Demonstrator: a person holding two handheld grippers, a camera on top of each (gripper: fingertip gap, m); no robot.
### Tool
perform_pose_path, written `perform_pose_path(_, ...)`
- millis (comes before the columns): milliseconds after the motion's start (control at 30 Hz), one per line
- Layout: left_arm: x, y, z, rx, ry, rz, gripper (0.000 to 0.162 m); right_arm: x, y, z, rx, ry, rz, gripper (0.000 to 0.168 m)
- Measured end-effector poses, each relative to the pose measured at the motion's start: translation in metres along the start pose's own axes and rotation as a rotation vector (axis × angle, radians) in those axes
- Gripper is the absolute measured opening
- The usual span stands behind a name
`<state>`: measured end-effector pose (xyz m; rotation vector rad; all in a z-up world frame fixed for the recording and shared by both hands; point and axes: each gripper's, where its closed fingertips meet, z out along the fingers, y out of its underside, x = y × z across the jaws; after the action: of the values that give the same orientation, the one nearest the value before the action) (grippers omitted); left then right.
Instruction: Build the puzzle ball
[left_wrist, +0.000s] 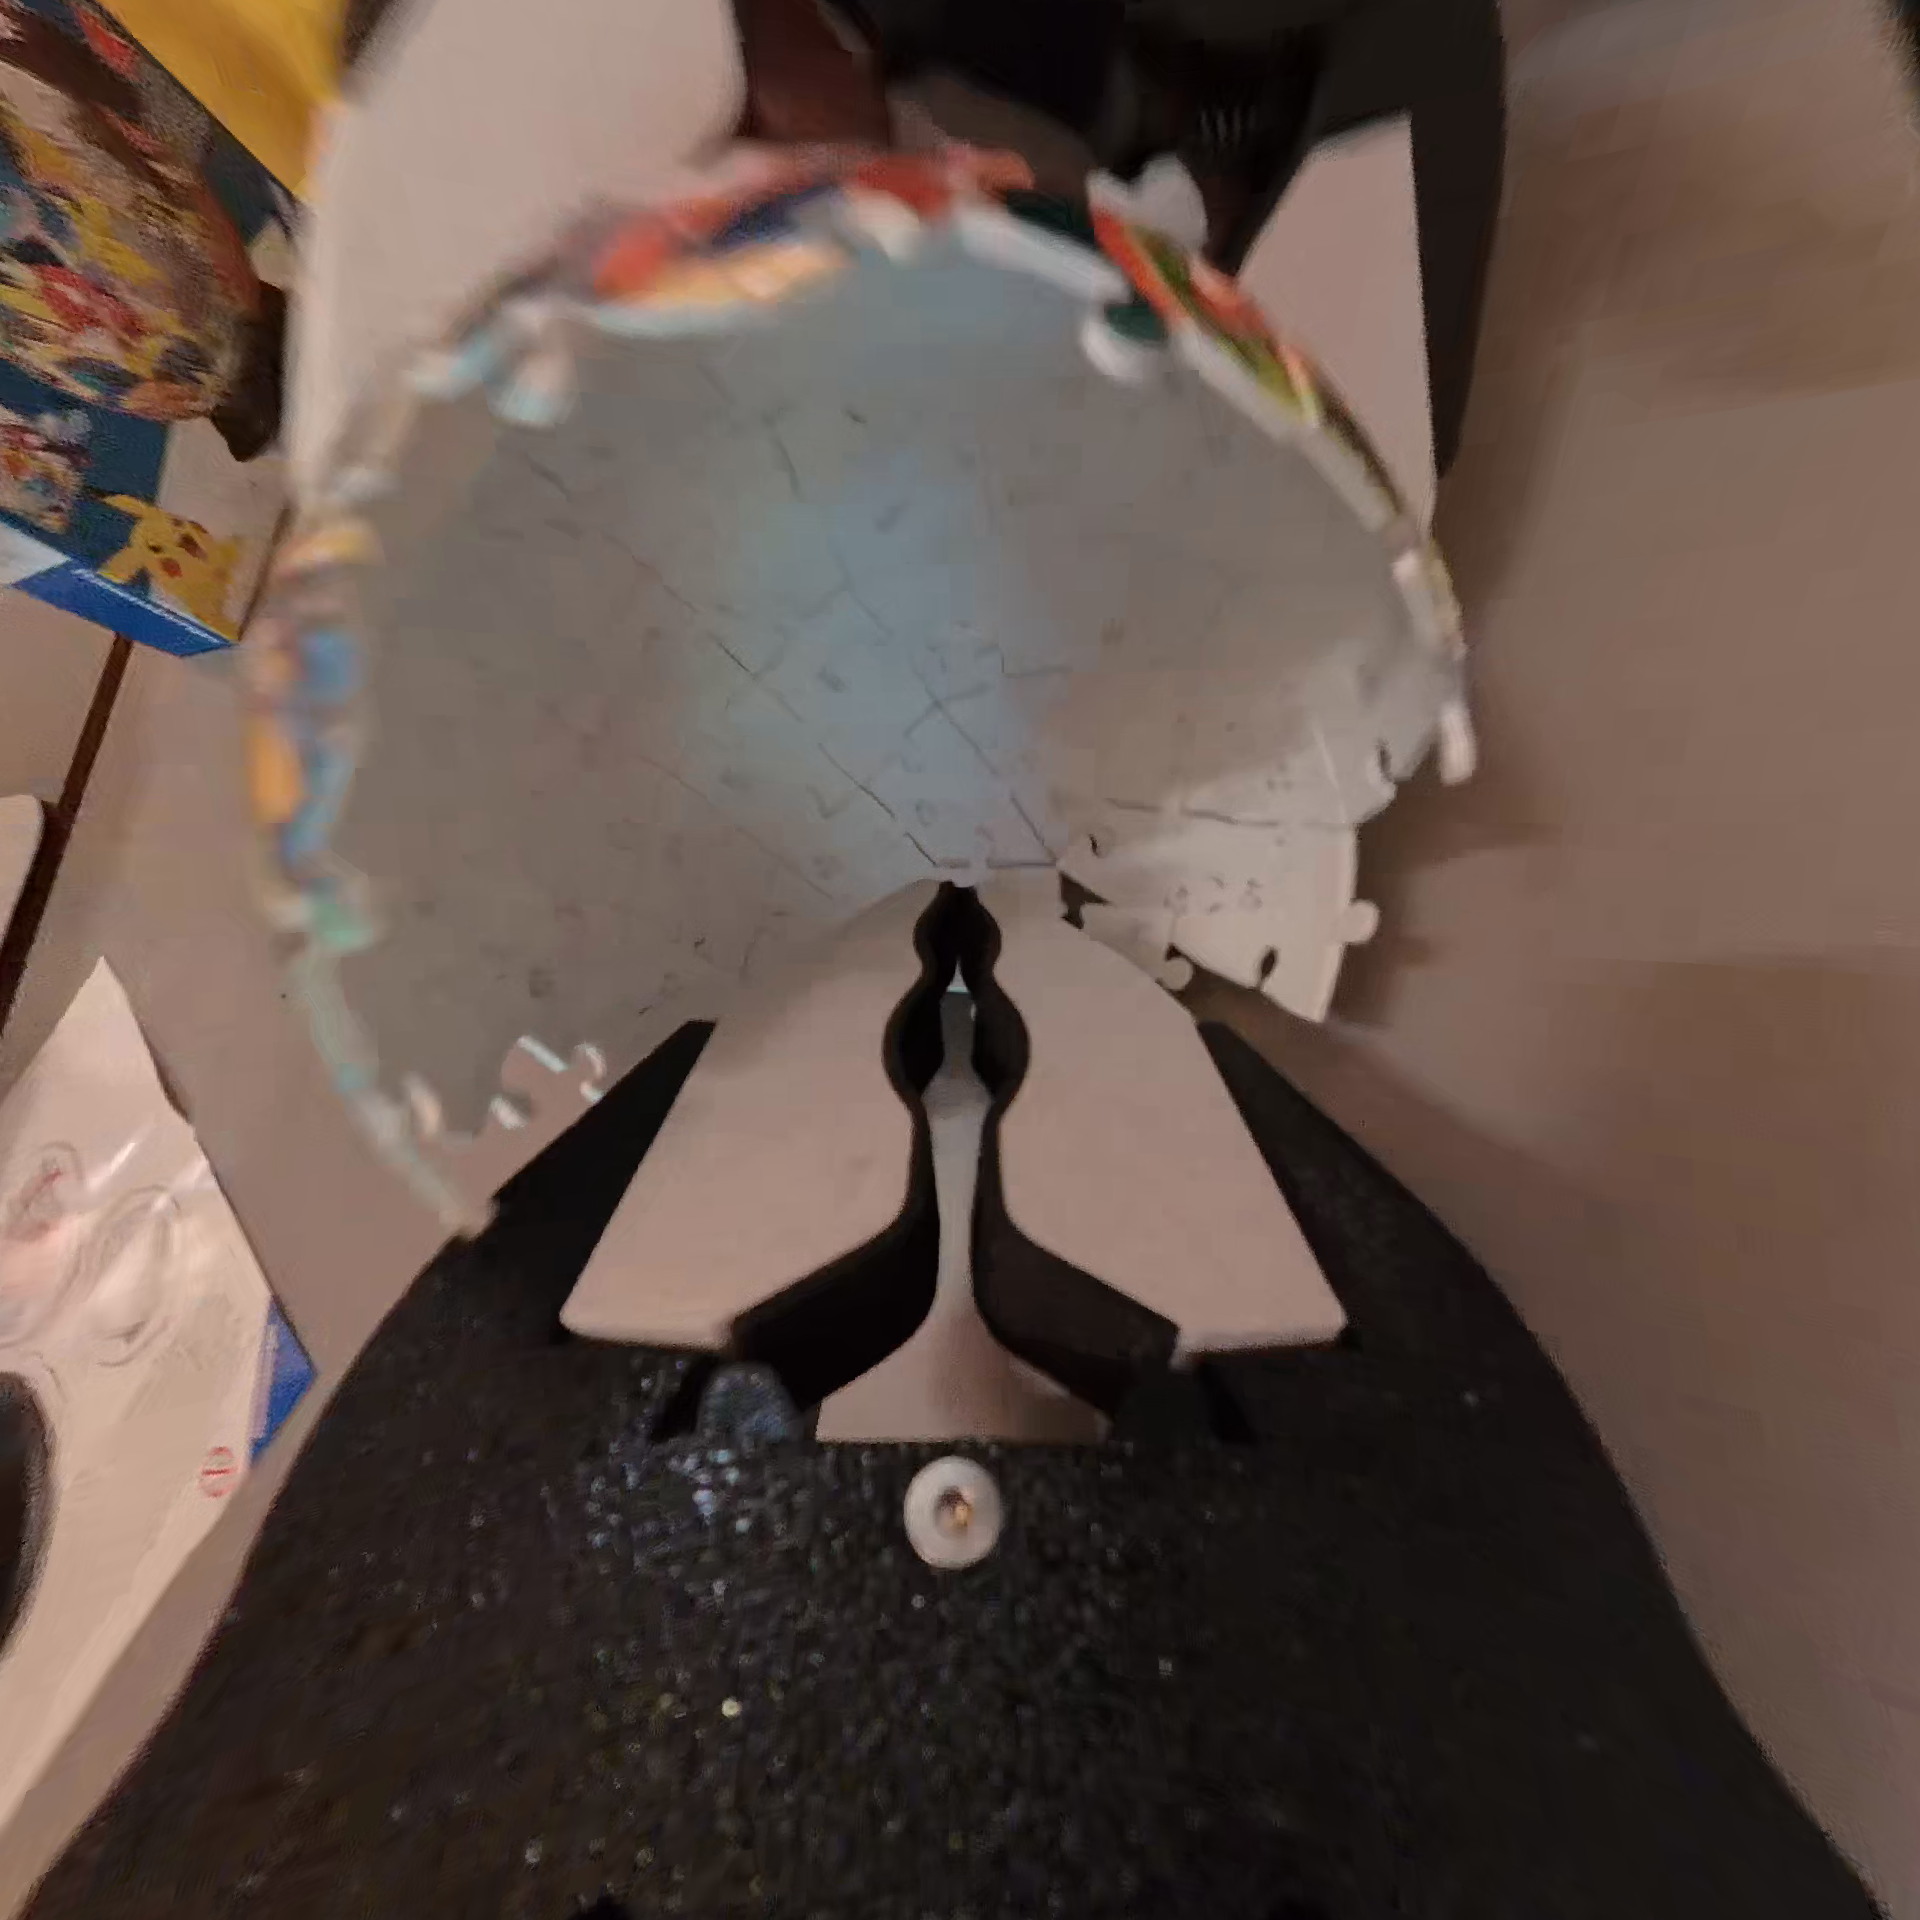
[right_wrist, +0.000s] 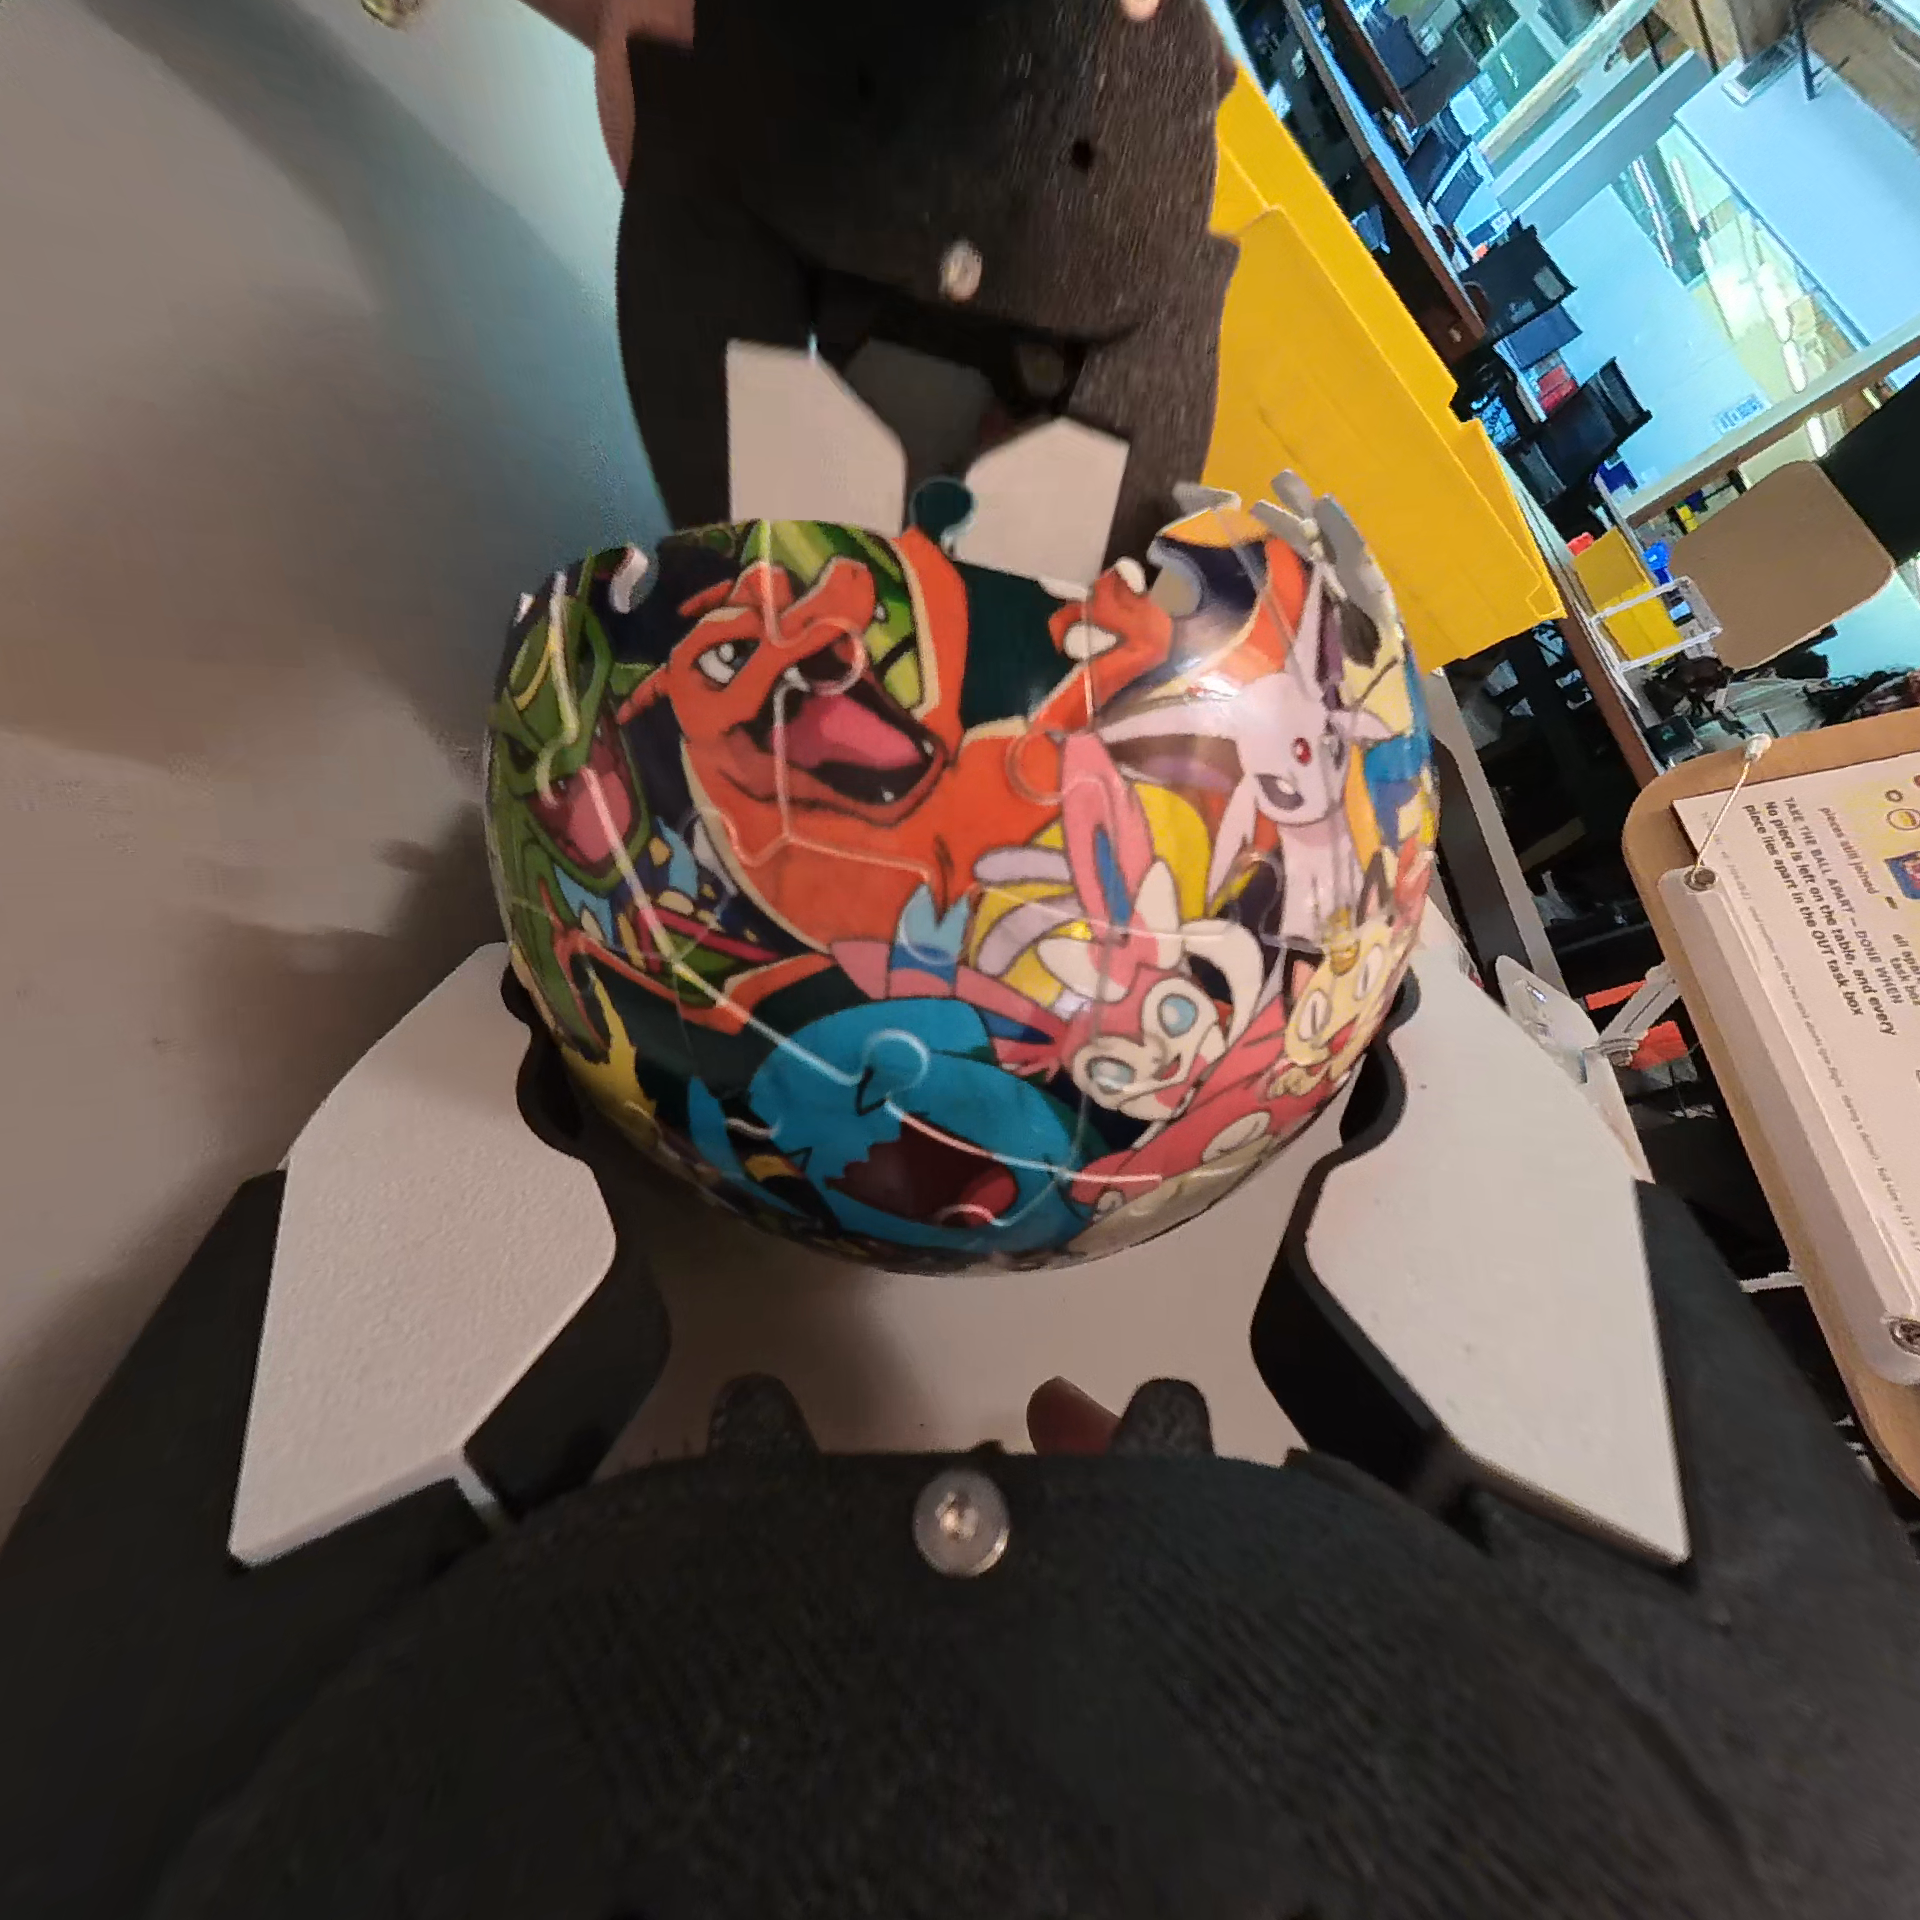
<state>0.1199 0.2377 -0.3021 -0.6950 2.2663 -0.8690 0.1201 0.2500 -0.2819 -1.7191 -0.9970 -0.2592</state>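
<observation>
Two hand-held grippers are sharing a half-built puzzle ball (right_wrist: 961, 894) above a pale table (left_wrist: 1662, 935). Starting at the left, a colourful puzzle box (left_wrist: 104, 343) is lying at the table's far left corner, with a clear plastic bag (left_wrist: 114, 1247) resting nearer along the same edge. The left gripper (left_wrist: 954, 914) is pinching the ball's rim, its black fingers (left_wrist: 914, 1039) pressed together on the edge of the shell, so its camera is looking straight into the grey, seamed inside of the bowl, whose rim is jagged with tabs and notches. From the other side, the right gripper (right_wrist: 961, 1049) is cradling the ball's printed outer face between its spread fingers (right_wrist: 1371, 1081), the pads touching the shell low on both flanks. The ball is showing bright cartoon creatures in orange, green, blue and pink. Farther right, yellow bins (right_wrist: 1351, 395) are standing beyond the table, and a wooden clipboard (right_wrist: 1787, 1091) bearing a printed sheet is lying at the right edge.
</observation>
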Motion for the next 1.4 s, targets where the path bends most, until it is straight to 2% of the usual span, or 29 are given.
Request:
perform_pose_path(67, 0.004, -0.012, -0.014, 0.102, 0.033, -0.134, 0.000, 0.000, 0.000, 0.000, -0.003, 0.002, -0.002, 0.144)
perform_pose_path(133, 0.001, -0.014, -0.023, 0.140, 0.006, -0.317, 0.000, 0.000, 0.000, 0.000, -0.004, 0.004, -0.005, 0.144)
perform_pose_path(233, -0.003, 0.009, -0.026, 0.015, -0.119, -0.549, 0.021, 0.000, -0.001, 0.000, -0.005, 0.004, -0.010, 0.144)
perform_pose_path(300, 0.006, 0.022, -0.027, -0.078, -0.161, -0.648, 0.058, 0.000, -0.001, 0.000, -0.008, 0.006, -0.016, 0.144)
perform_pose_path(333, 0.006, 0.028, -0.027, -0.114, -0.212, -0.702, 0.057, -0.001, -0.001, 0.000, -0.009, 0.007, -0.020, 0.144)
perform_pose_path(400, 0.005, 0.033, -0.029, -0.132, -0.293, -0.813, 0.068, -0.001, -0.002, 0.001, -0.011, 0.009, -0.028, 0.144)
perform_pose_path(533, -0.010, 0.038, -0.036, -0.097, -0.394, -0.985, 0.072, -0.002, -0.003, 0.001, -0.023, 0.014, -0.055, 0.144)
perform_pose_path(600, -0.013, 0.042, -0.032, -0.113, -0.381, -1.031, 0.076, -0.002, -0.004, 0.002, -0.028, 0.016, -0.067, 0.144)
perform_pose_path(700, -0.008, 0.049, -0.019, -0.205, -0.346, -1.037, 0.087, -0.003, -0.006, 0.003, -0.029, 0.020, -0.082, 0.144)
perform_pose_path(900, -0.008, 0.055, -0.011, -0.312, -0.385, -0.906, 0.094, -0.002, -0.006, 0.005, -0.027, 0.018, -0.088, 0.144)
perform_pose_path(1133, -0.008, 0.059, -0.015, -0.307, -0.298, -0.833, 0.103, -0.003, -0.006, 0.005, -0.026, 0.010, -0.088, 0.144)
perform_pose_path(1400, -0.016, 0.058, -0.011, -0.248, -0.251, -0.708, 0.100, -0.003, -0.006, 0.006, -0.028, 0.012, -0.087, 0.144)
